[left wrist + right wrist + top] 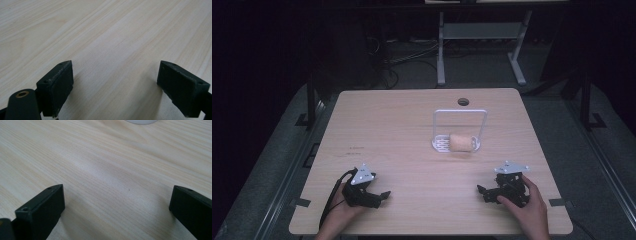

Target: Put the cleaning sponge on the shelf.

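A white wire rack stands on the pale wooden table, right of centre, with a tan roll lying on its perforated base. My left gripper rests near the front left edge, held by a hand, and stands open over bare wood. My right gripper rests near the front right edge in the other hand, also open with nothing between its jaws. A sliver of the rack's white base shows at the top of the right gripper view. Both grippers are well short of the rack.
A round cable hole sits near the table's far edge. Behind the table stand grey metal frame legs and loose cables on a dark floor. Small dark marks lie on the table's left part.
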